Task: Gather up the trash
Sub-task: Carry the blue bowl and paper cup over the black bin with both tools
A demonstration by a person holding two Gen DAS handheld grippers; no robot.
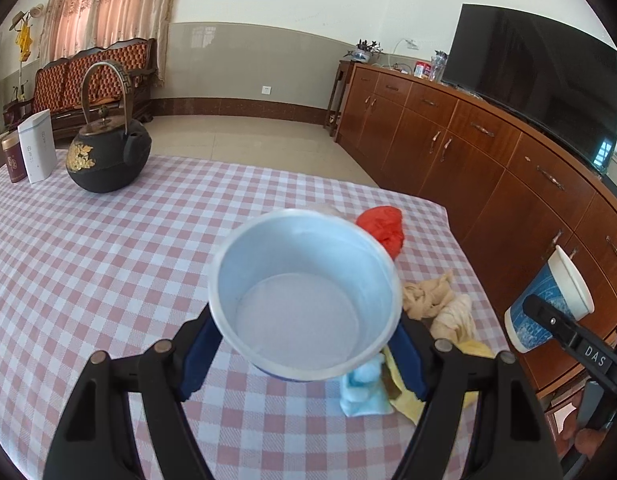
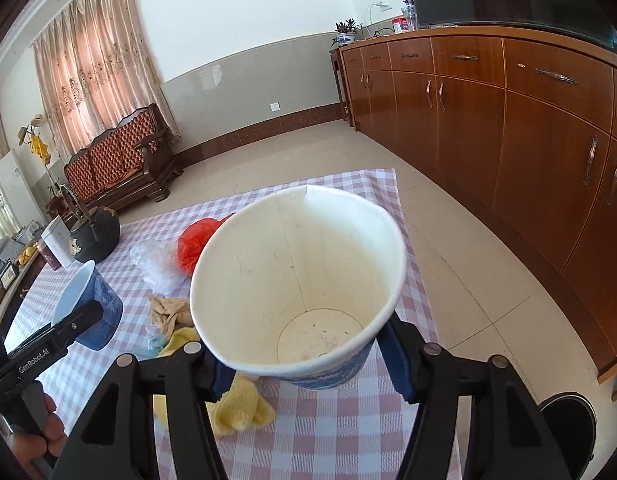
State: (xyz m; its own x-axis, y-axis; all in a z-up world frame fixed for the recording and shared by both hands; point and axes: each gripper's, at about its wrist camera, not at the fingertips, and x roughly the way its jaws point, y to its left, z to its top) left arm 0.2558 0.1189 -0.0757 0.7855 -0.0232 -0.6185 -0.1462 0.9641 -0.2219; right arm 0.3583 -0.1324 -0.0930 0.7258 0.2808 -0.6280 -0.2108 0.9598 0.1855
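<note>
My left gripper (image 1: pixel 304 344) is shut on a blue paper cup (image 1: pixel 304 300), held above the checked table with its empty mouth towards the camera. My right gripper (image 2: pixel 304 360) is shut on a second paper cup (image 2: pixel 300 276), blue outside and stained white inside, held above the table's right edge. Each cup shows in the other view: the right one (image 1: pixel 548 304) and the left one (image 2: pixel 88 304). On the table lie a red plastic bag (image 1: pixel 382 226), a beige crumpled rag (image 1: pixel 432 296), a yellow cloth (image 2: pixel 236 400), a light blue tissue (image 1: pixel 364 392) and clear plastic wrap (image 2: pixel 152 260).
A black cast-iron kettle (image 1: pixel 108 156), a white box (image 1: pixel 38 146) and a dark red tin (image 1: pixel 13 160) stand at the table's far left. A wooden cabinet (image 1: pixel 488 160) with a TV (image 1: pixel 536 84) runs along the right. A dark bin (image 2: pixel 568 432) sits on the floor at lower right.
</note>
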